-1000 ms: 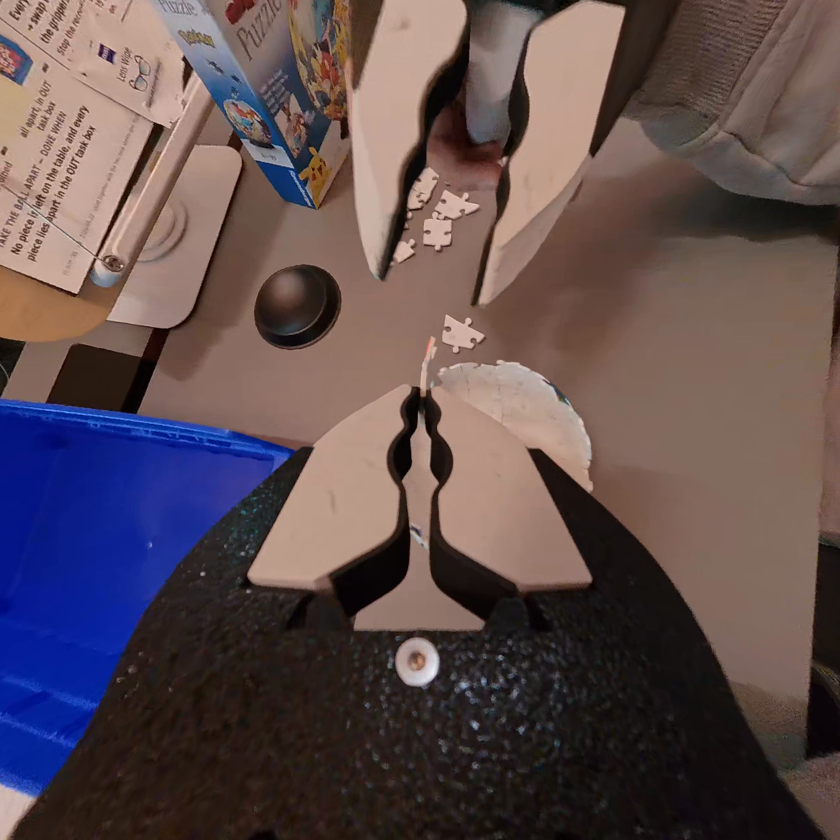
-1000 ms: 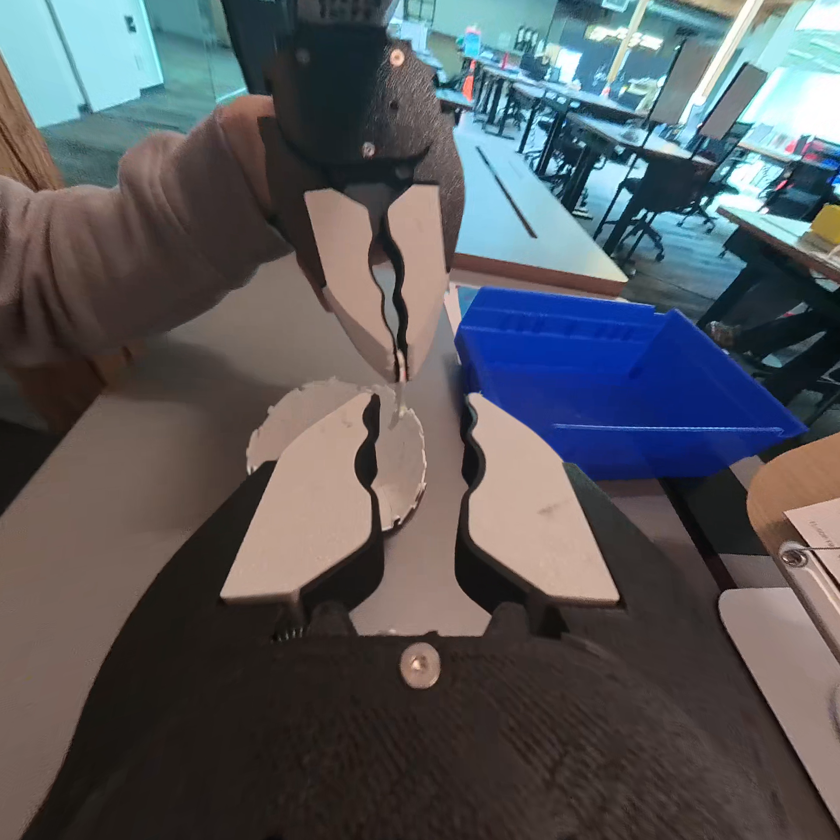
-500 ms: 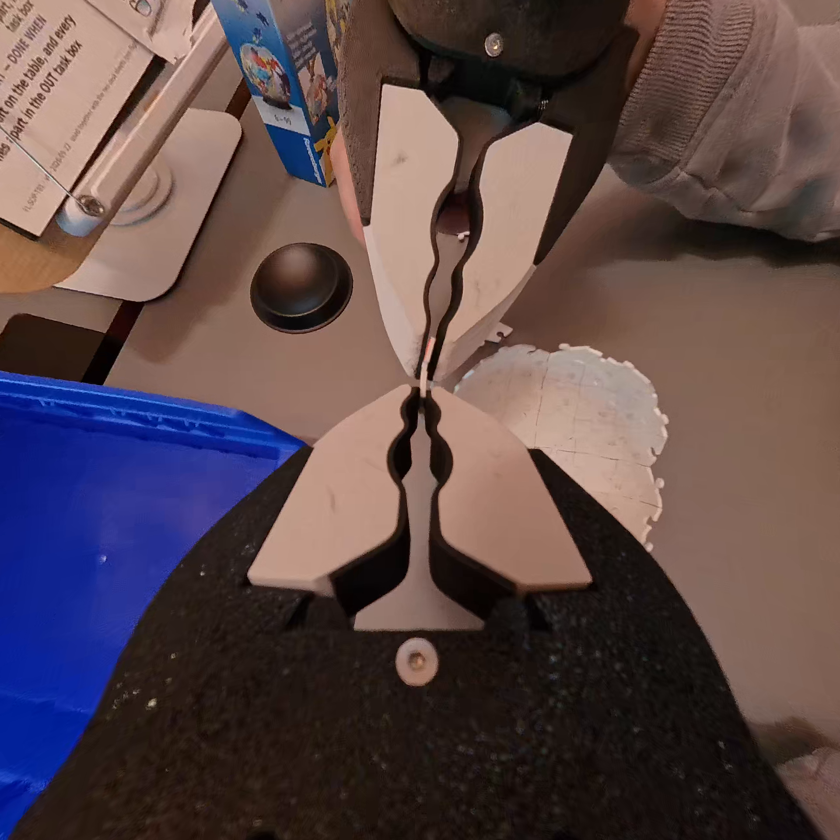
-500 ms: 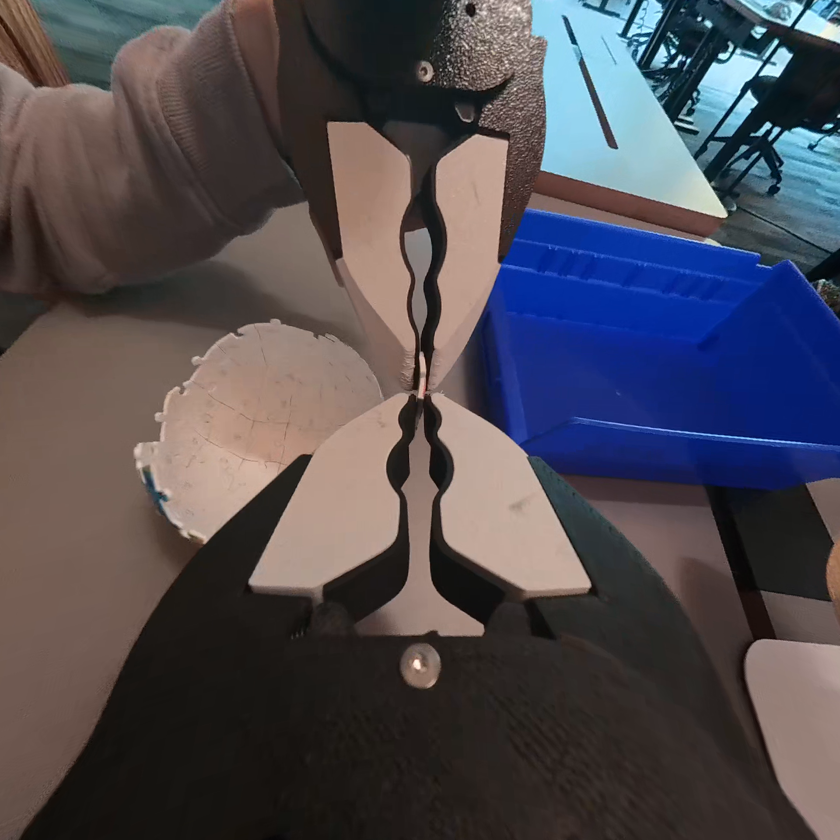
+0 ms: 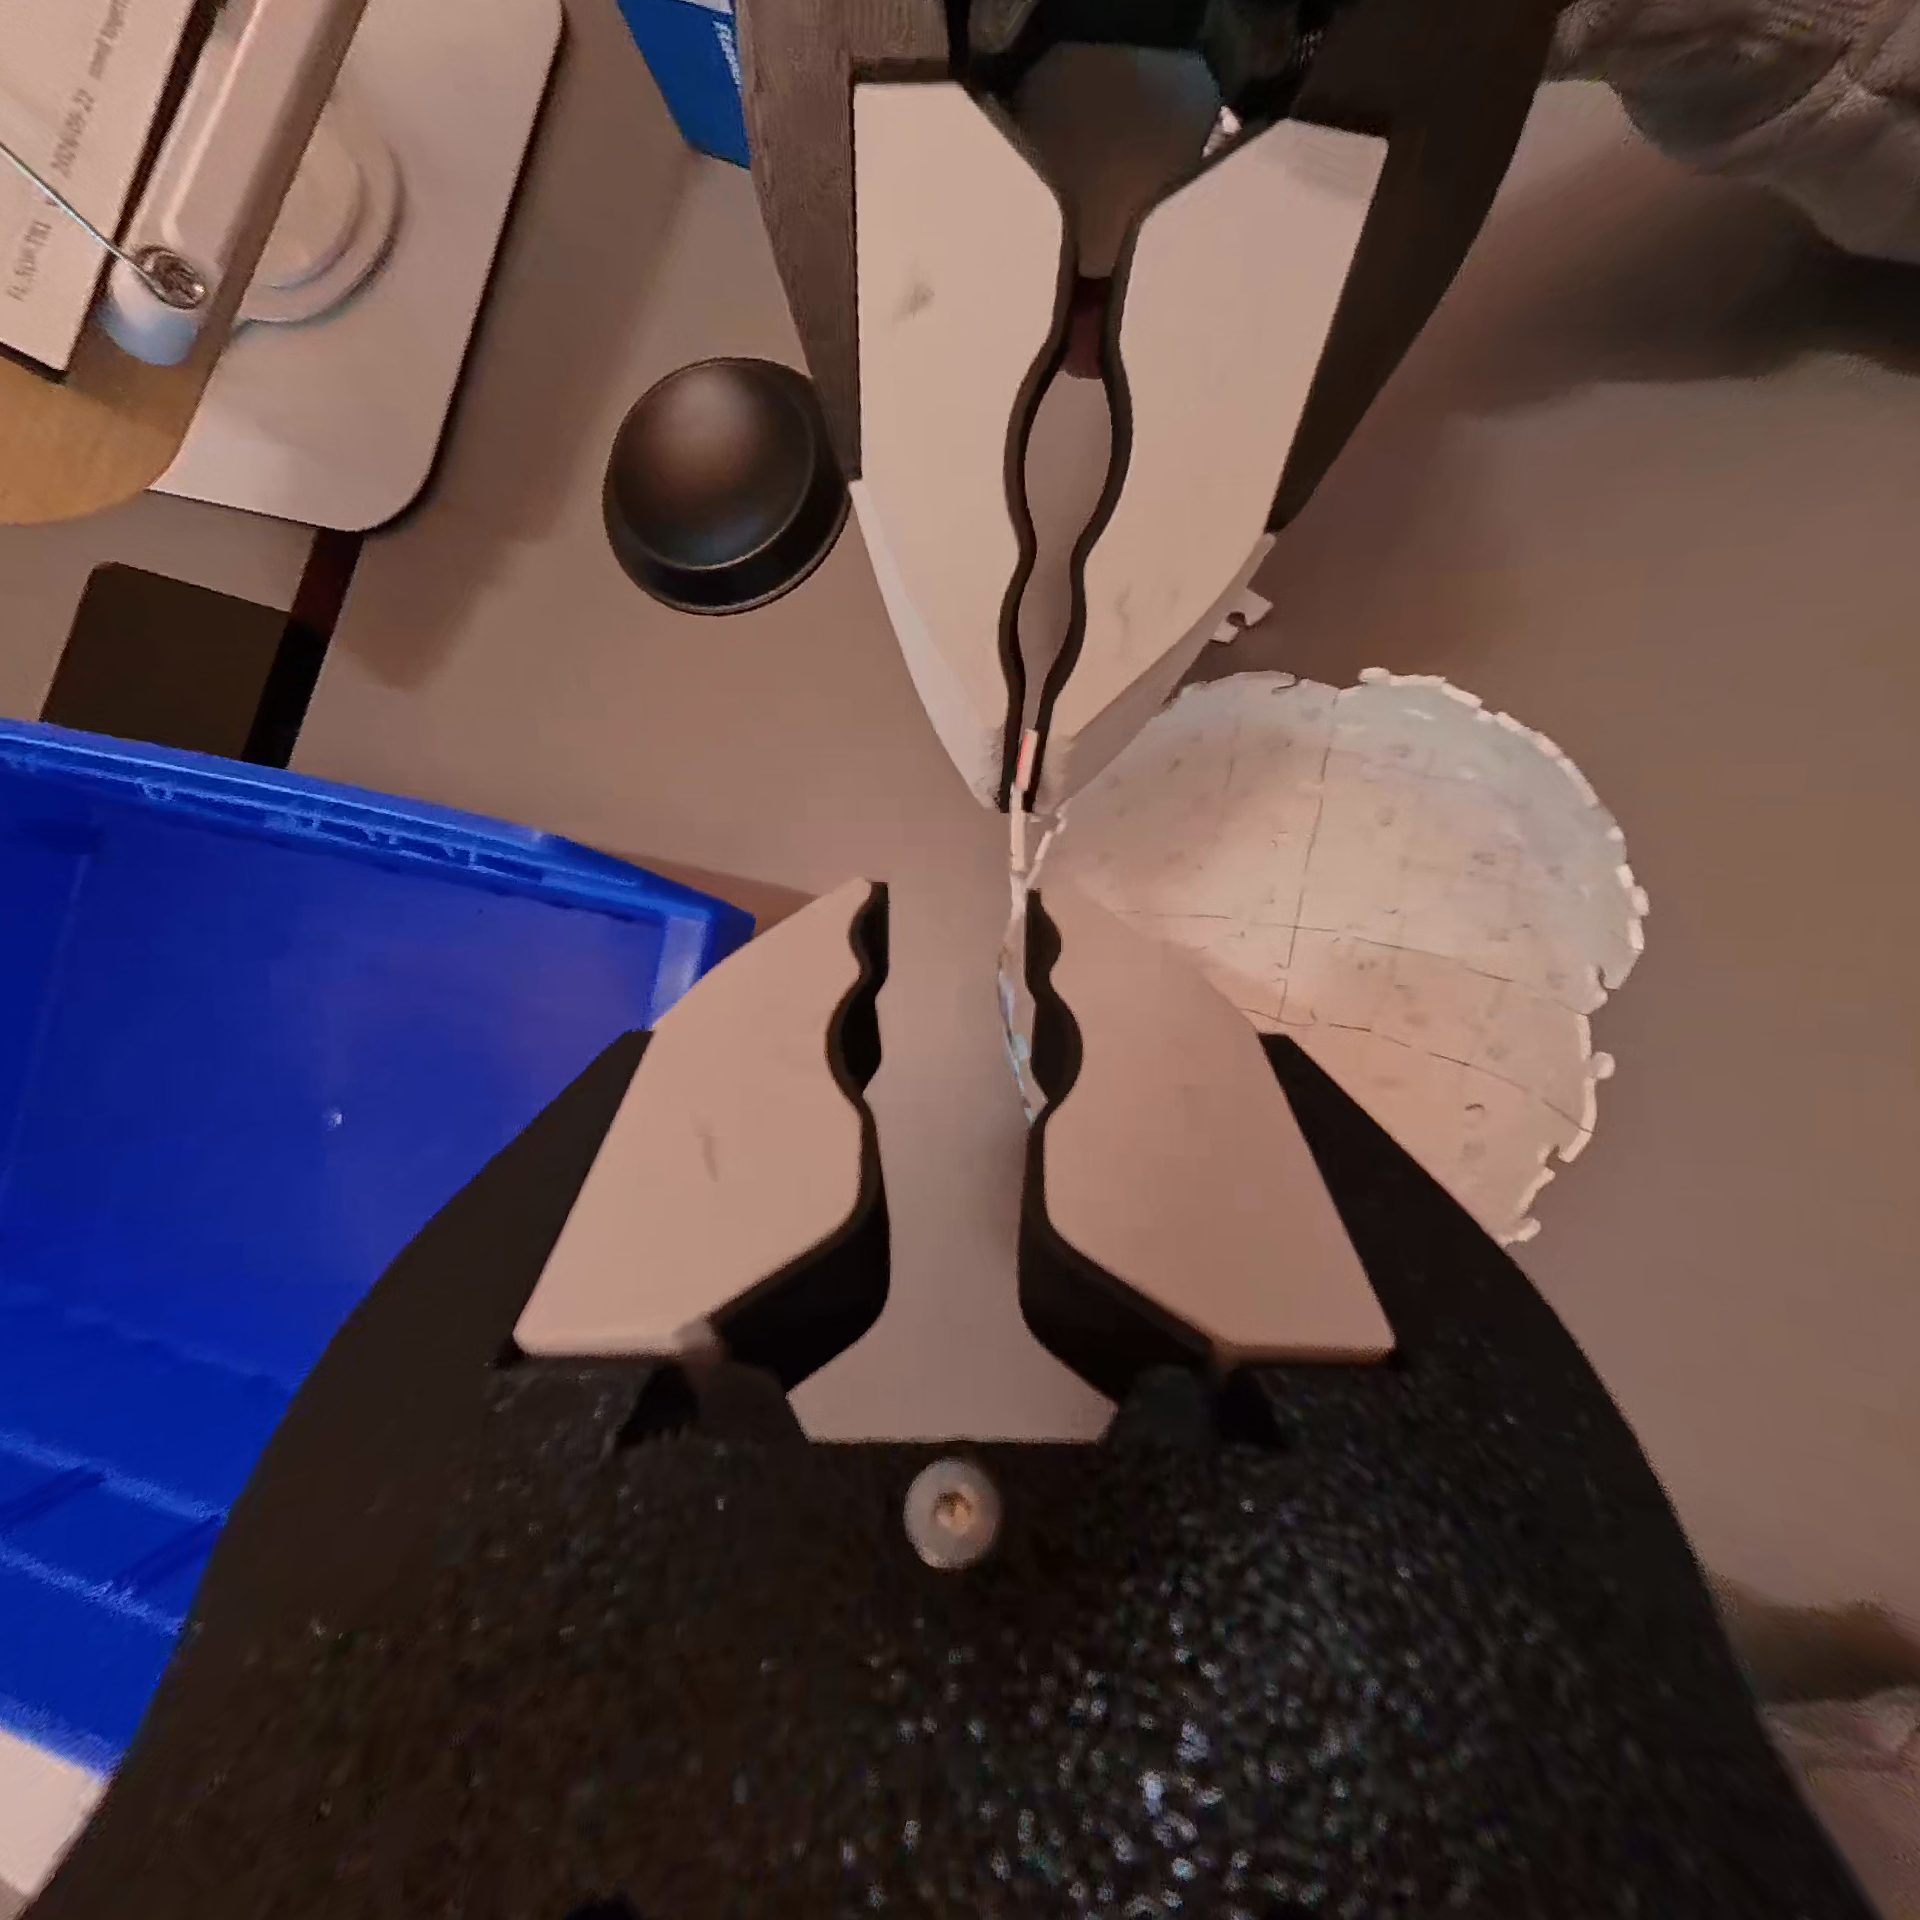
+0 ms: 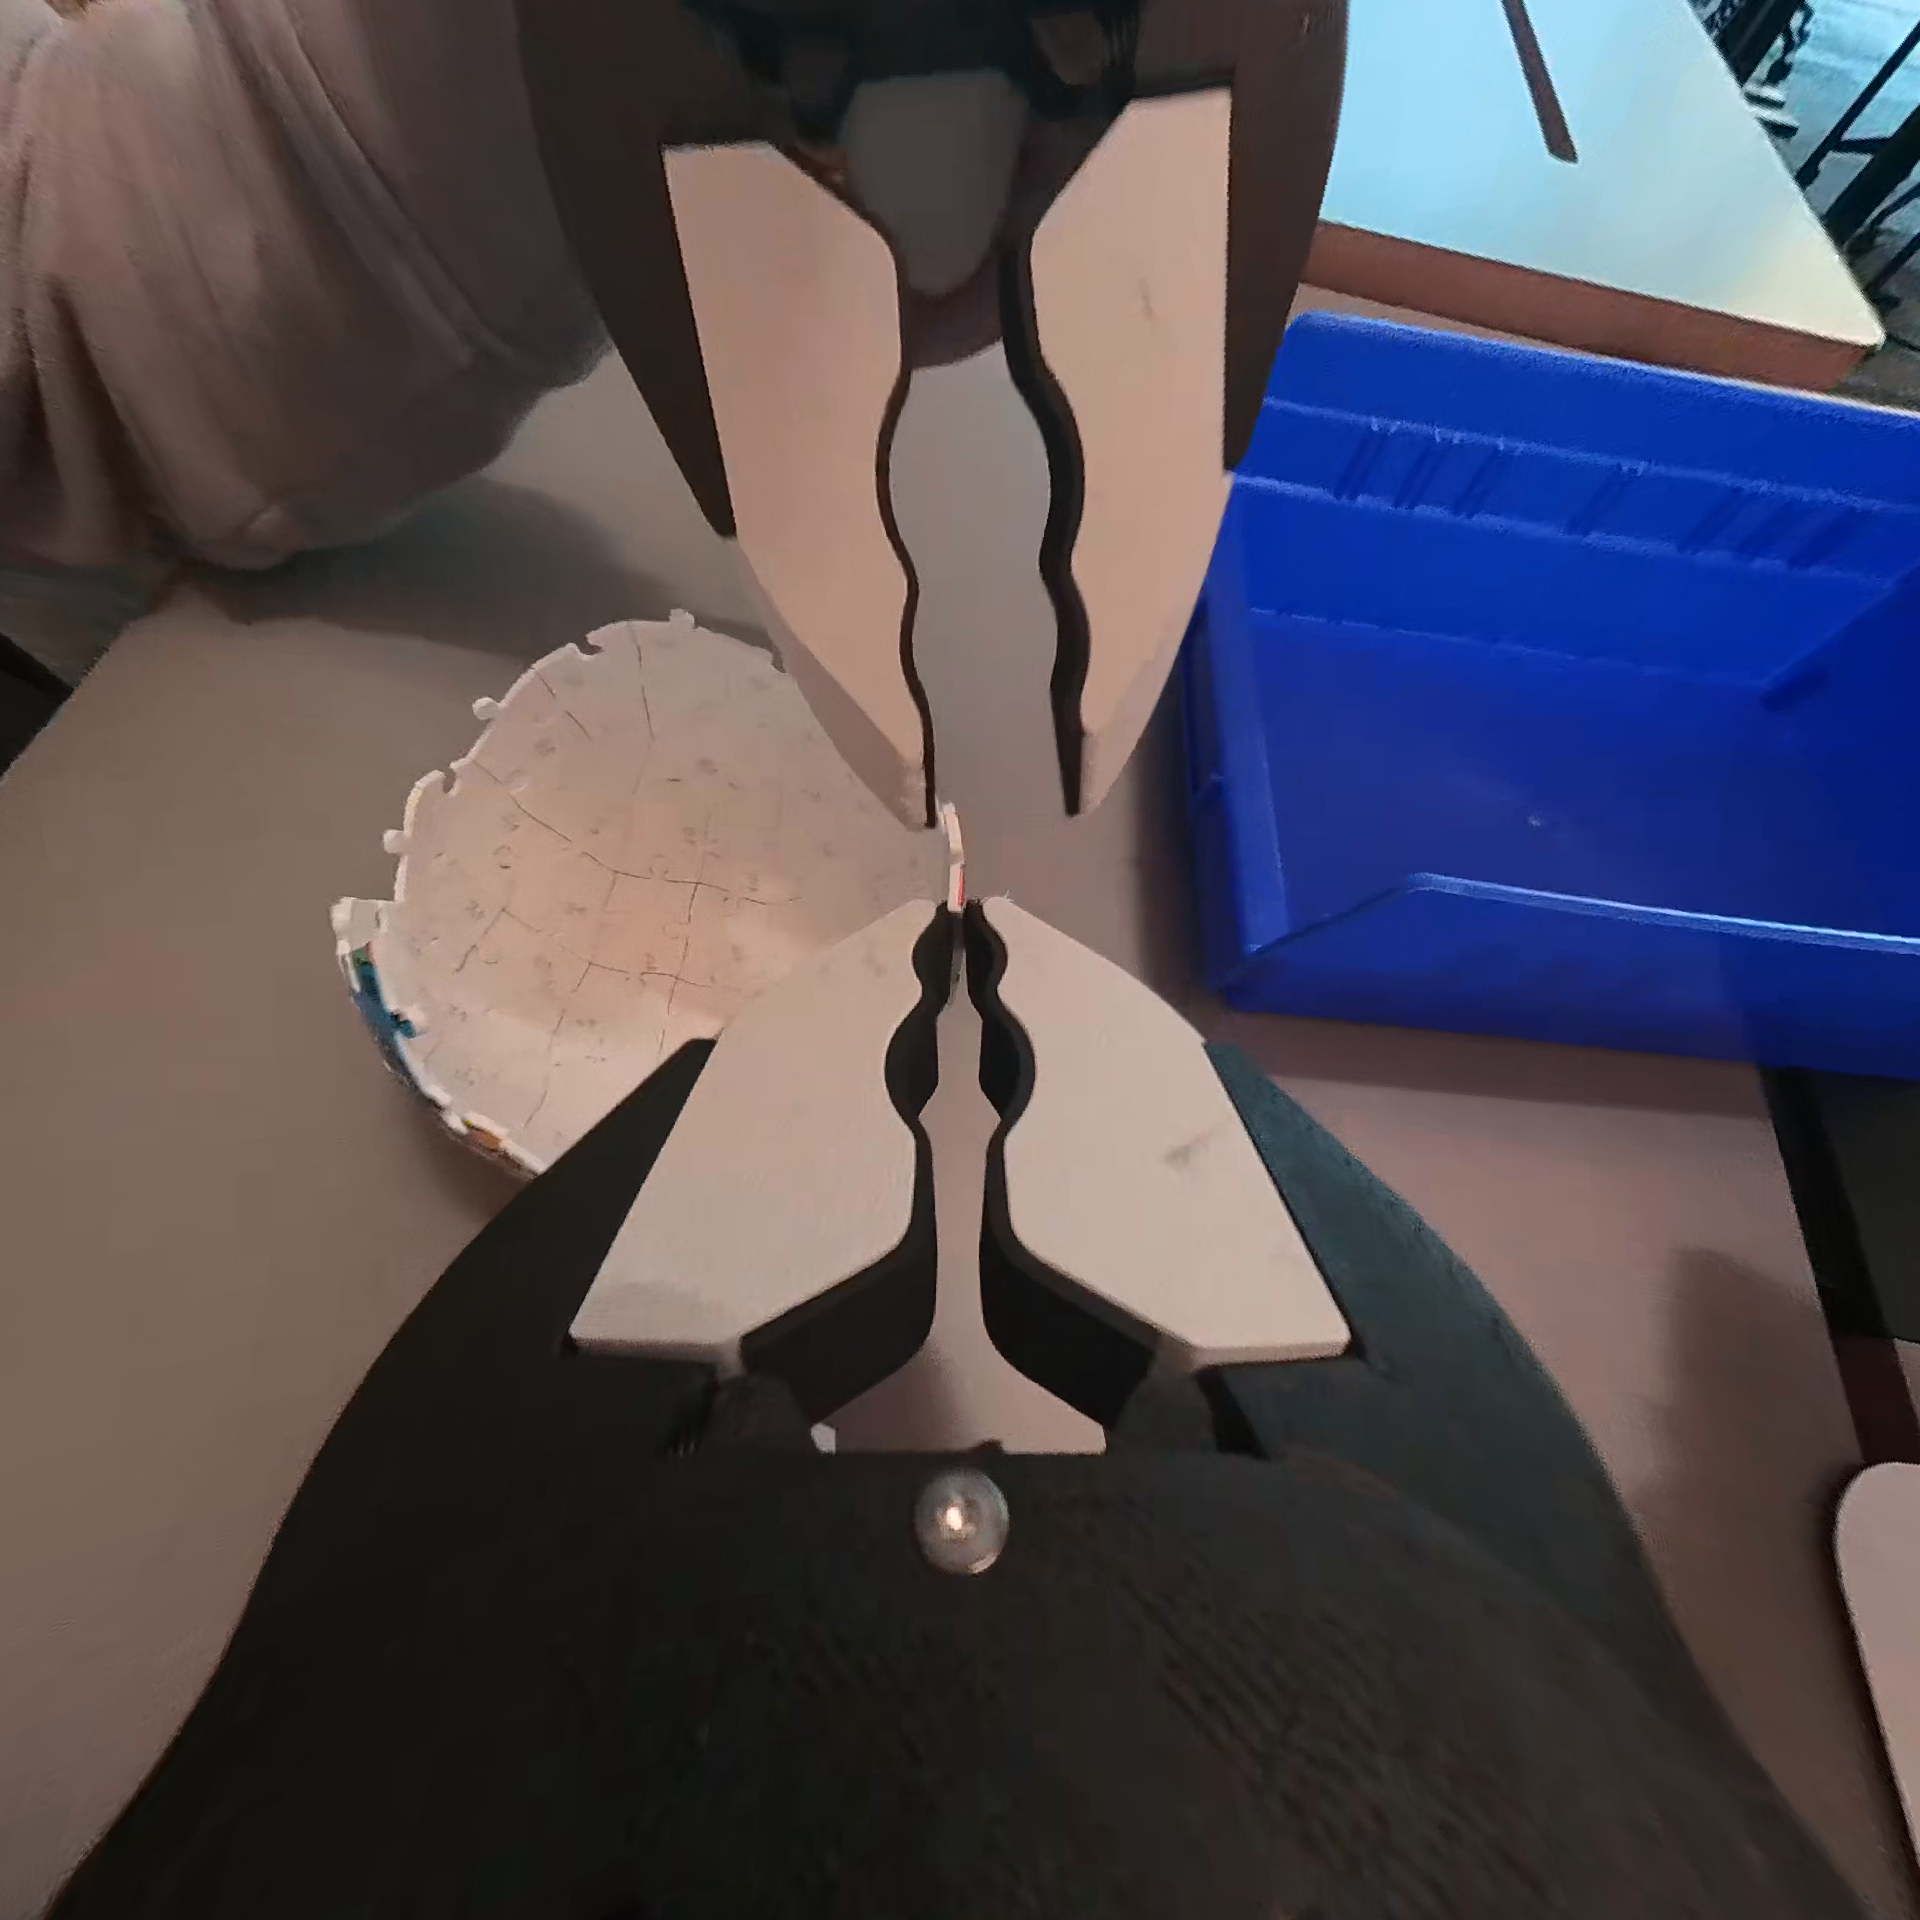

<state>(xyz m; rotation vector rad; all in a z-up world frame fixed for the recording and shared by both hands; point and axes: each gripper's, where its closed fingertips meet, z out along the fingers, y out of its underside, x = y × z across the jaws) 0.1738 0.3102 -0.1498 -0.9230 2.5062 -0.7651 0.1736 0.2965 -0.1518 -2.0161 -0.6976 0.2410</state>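
A white half-sphere puzzle shell with jagged edges lies open side up on the grey table; it also shows in the right wrist view. My right gripper is shut on the shell's thin rim; in the left wrist view it comes in from the top, pinching that rim. My left gripper is open, and the rim runs along the inner side of its right finger. In the right wrist view the left gripper stands open just beyond the rim.
A blue bin stands left of the grippers, and it is on the right in the right wrist view. A black dome, a white stand base with papers and a blue box lie farther back. A person's sleeve is behind the left gripper. The grippers are tip to tip, or close to it. From either gripper's tips it is about 15 cm to the black dome.
The right gripper was open a second ago, then shut on the rim opposite the left gripper. The left gripper, shut on the rim until now, has opened and let go.
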